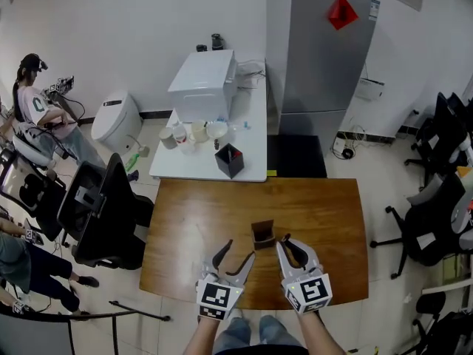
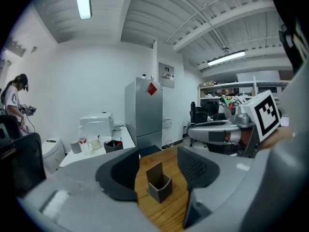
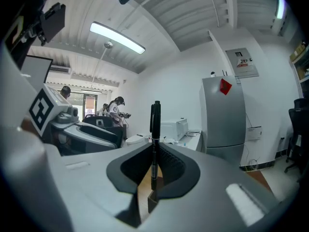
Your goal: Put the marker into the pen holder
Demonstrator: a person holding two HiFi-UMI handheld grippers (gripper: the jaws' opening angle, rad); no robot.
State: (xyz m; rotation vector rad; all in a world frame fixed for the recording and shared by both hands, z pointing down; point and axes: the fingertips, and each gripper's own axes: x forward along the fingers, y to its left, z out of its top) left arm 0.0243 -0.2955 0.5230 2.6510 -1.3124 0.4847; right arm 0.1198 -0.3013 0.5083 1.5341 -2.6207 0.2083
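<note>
Nearest the person, the right tool [image 1: 284, 241] is clamped narrow on the marker [image 3: 155, 124]. The marker stands upright between its pads, cap end up. The left tool [image 1: 240, 250], just beside it, stands wide and grips nothing. The pen holder [image 1: 262, 235], a small dark square cup with a taller back wall, stands on the wooden worktop [image 1: 325, 213] just ahead of both tools and between them. In the right gripper view it shows directly under the marker's lower end. Past the far edge of the wood a white worktop [image 1: 251, 150] carries a black box [image 1: 229, 160], some cups [image 1: 181, 134] and a white appliance [image 1: 203, 83]. A grey refrigerator [image 1: 318, 50] stands beside it against the wall. A black office chair [image 1: 96, 213] is close to the wooden worktop's left side, and a person [image 1: 33, 102] stands far off to the left.
</note>
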